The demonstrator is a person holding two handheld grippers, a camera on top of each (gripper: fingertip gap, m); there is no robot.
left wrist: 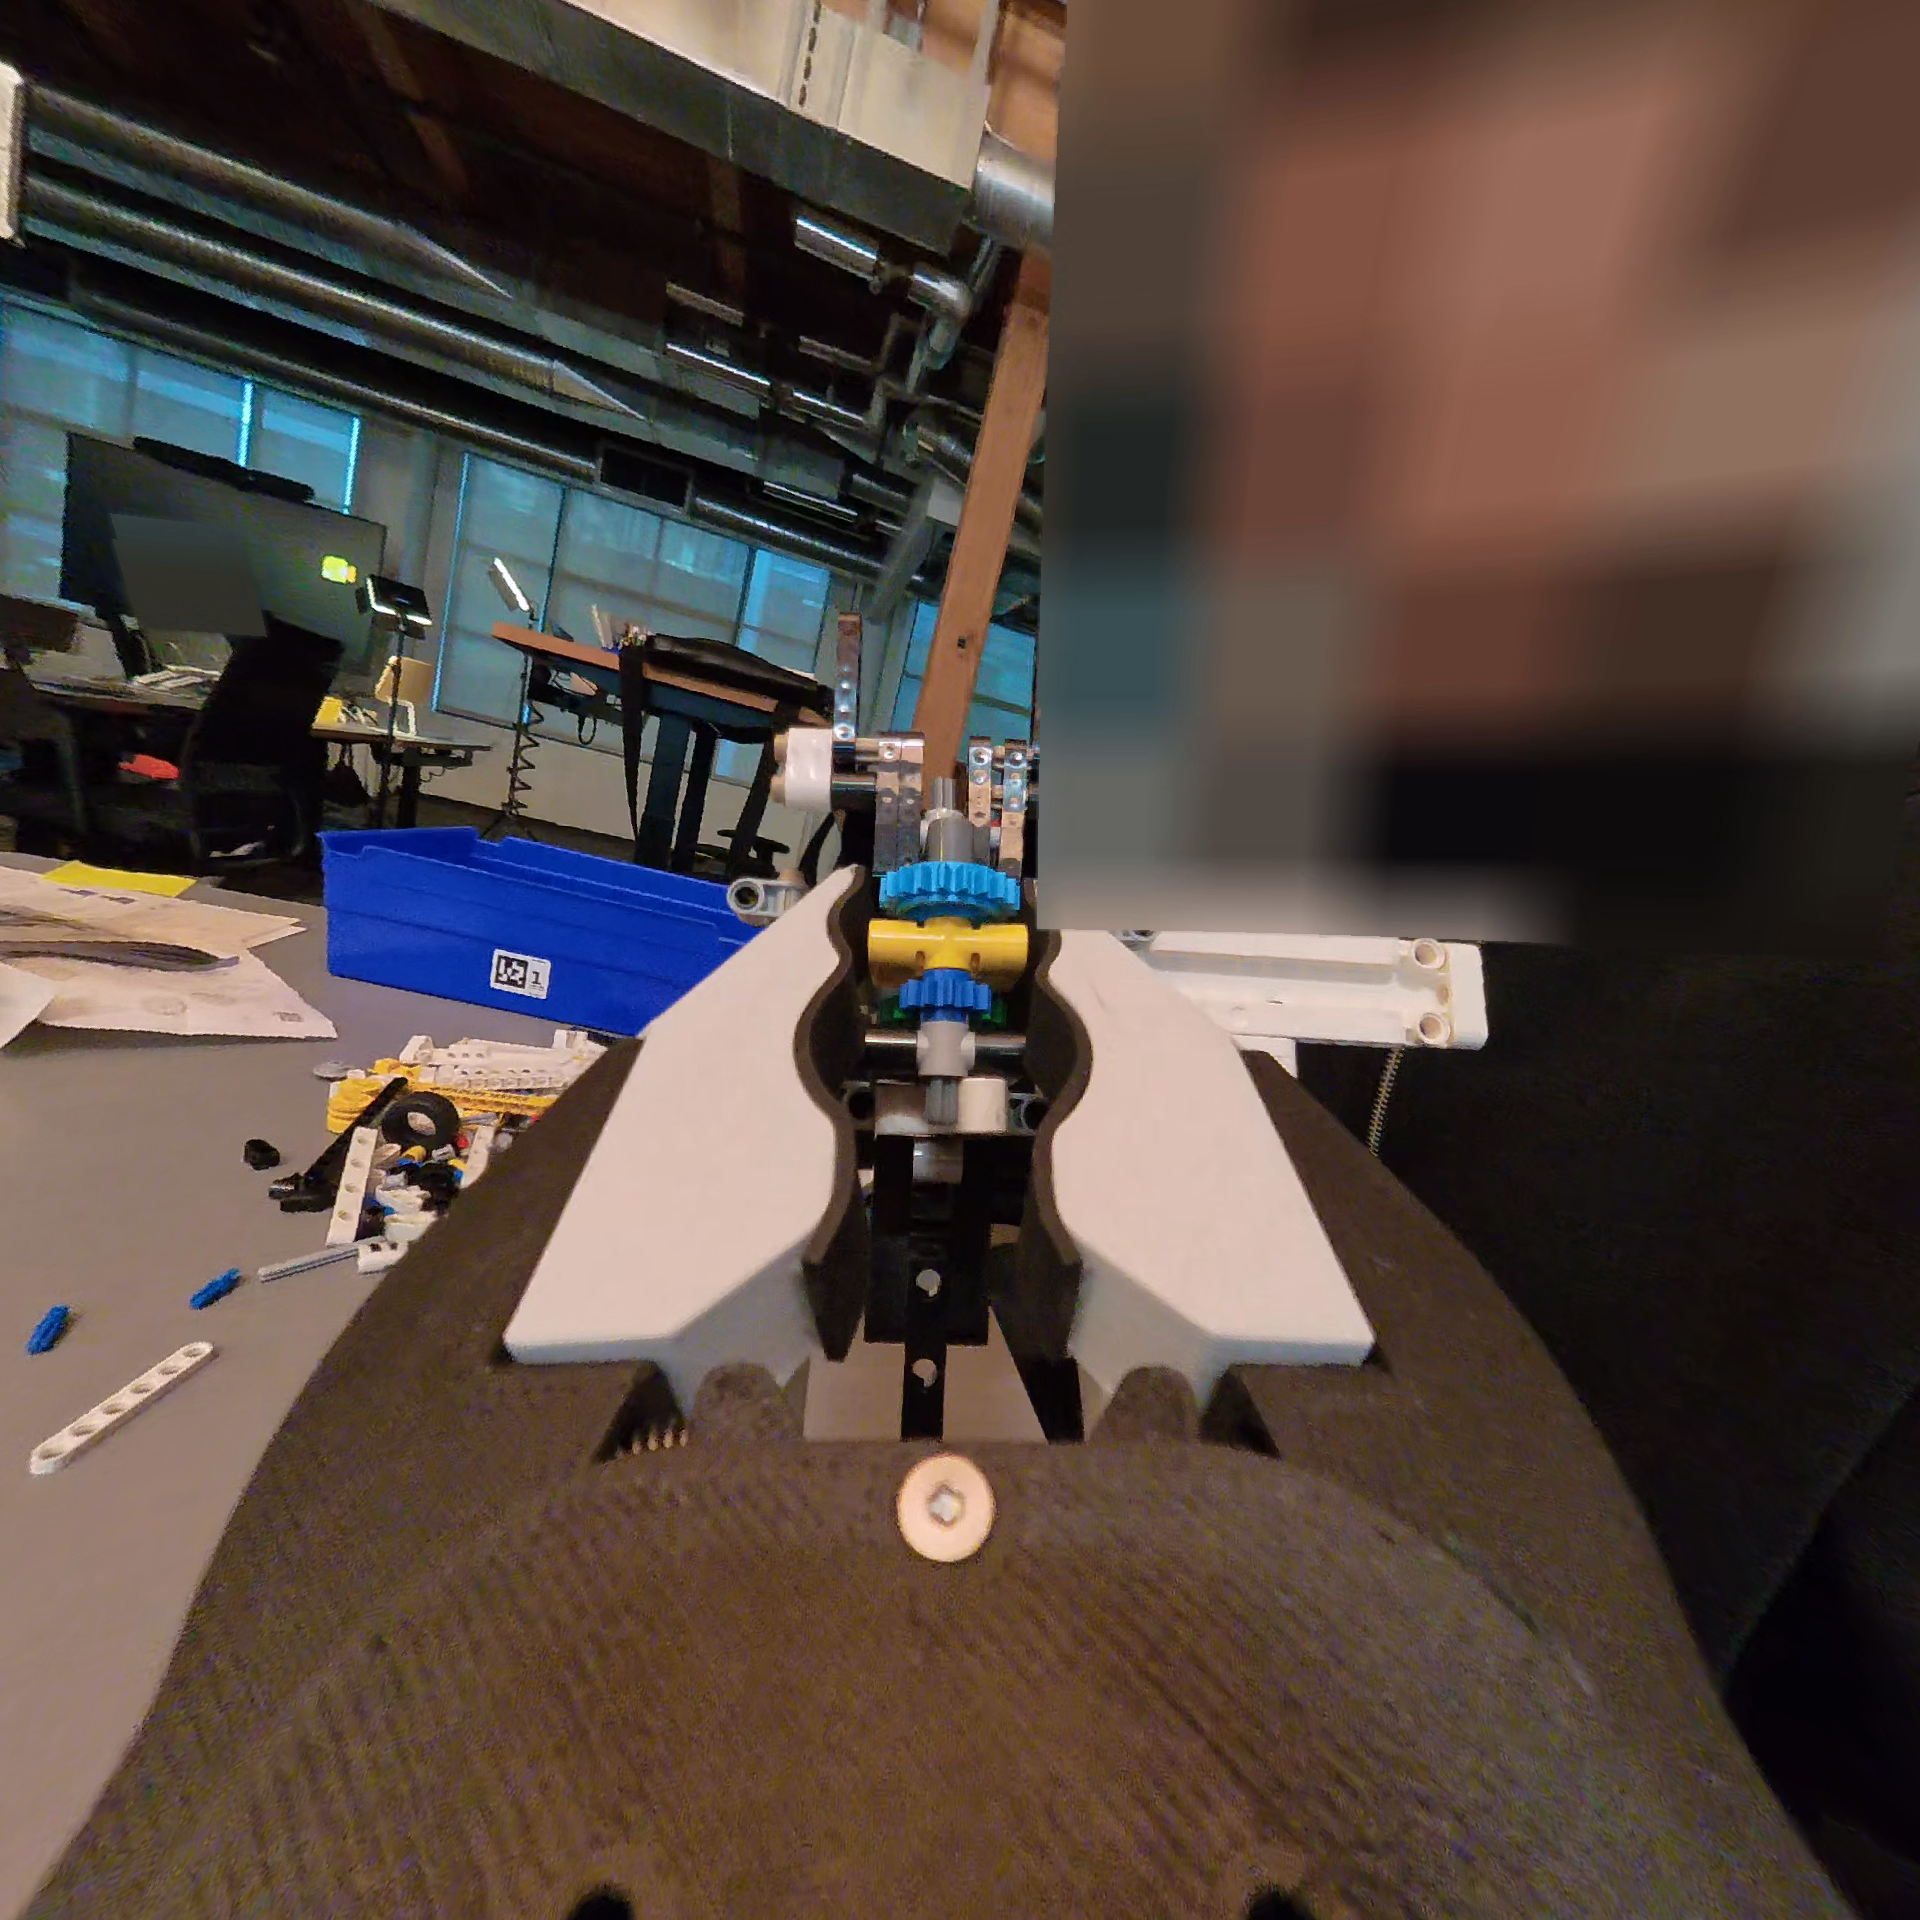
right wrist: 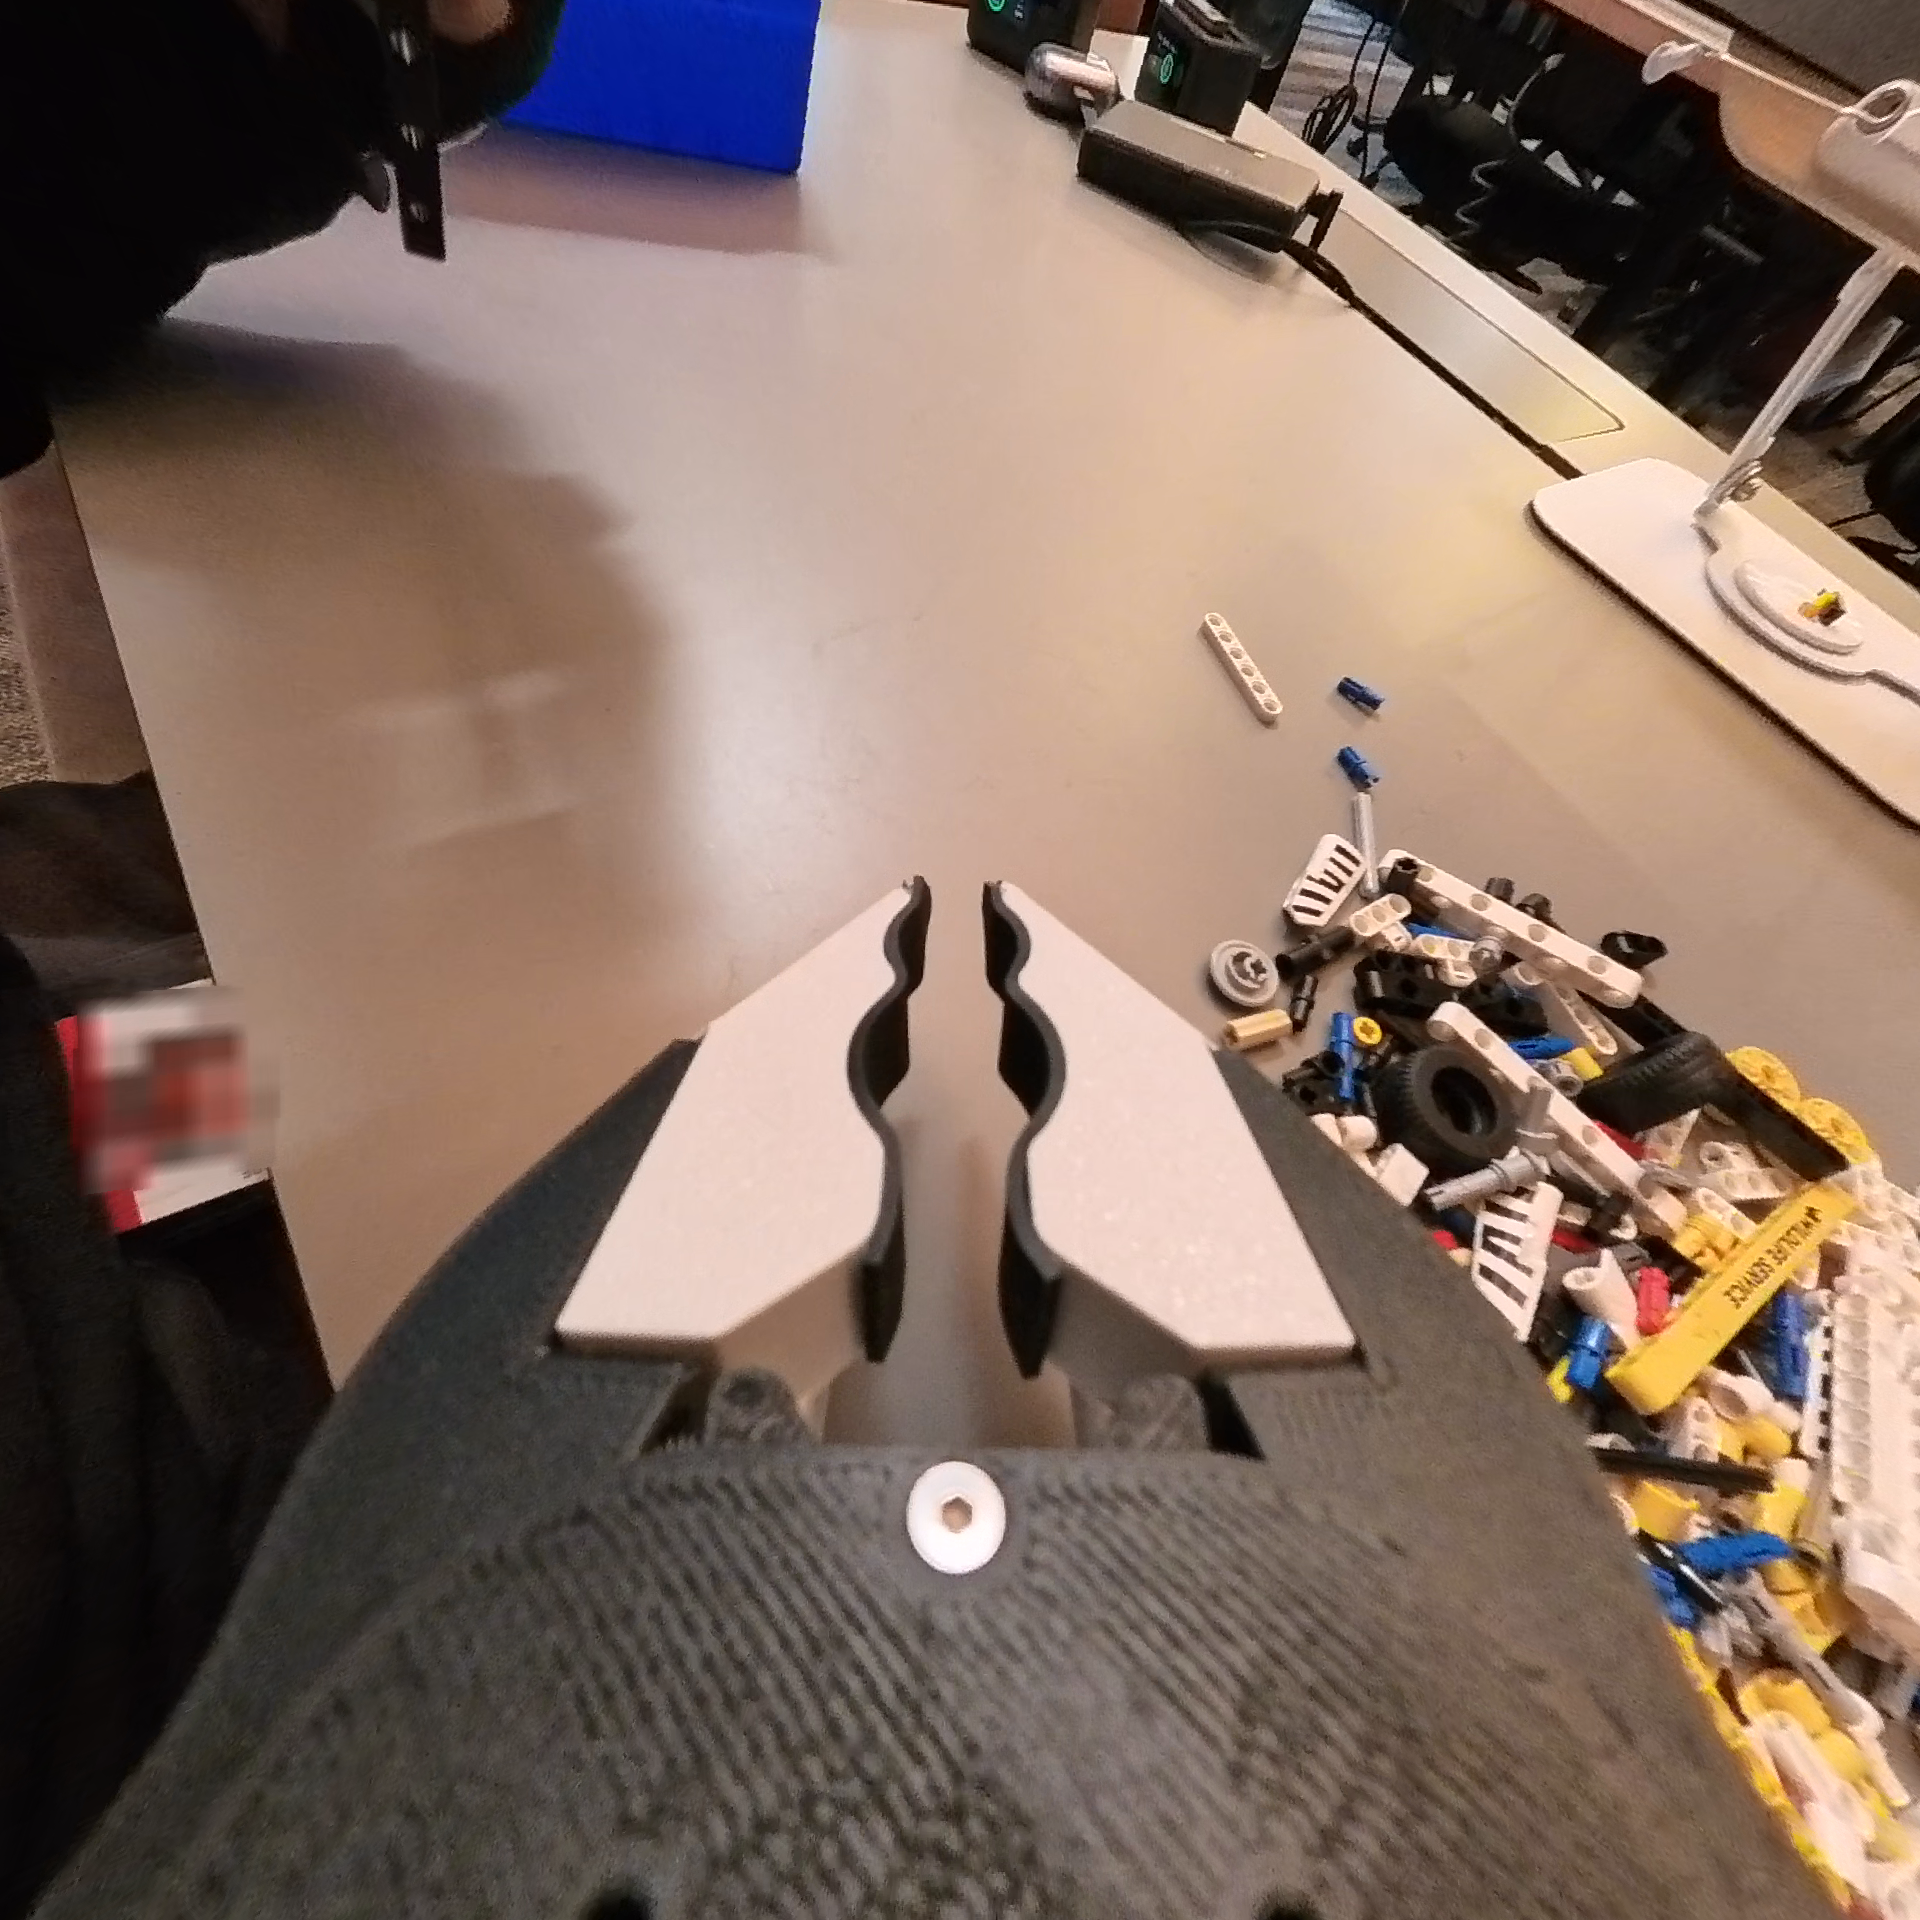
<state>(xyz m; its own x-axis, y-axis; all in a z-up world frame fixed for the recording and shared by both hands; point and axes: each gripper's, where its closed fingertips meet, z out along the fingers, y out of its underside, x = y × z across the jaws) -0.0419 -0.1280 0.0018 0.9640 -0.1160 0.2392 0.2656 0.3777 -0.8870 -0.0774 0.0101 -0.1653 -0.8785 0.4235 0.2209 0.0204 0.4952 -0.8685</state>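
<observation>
Gear assembly [left wrist: 948,956] clamped in left tool [left wrist: 948,940], base hidden

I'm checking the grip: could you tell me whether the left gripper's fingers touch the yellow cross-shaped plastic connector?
Touching. The left wrist view shows both fingers pressing the yellow connector ends, no gap.

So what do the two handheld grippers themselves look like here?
Both match: the left gripper and right gripper each have a dark, ribbed 3D-printed body, one pale round screw, and two light grey wedge-shaped jaws lined with wavy black pads. No cables show.
</observation>
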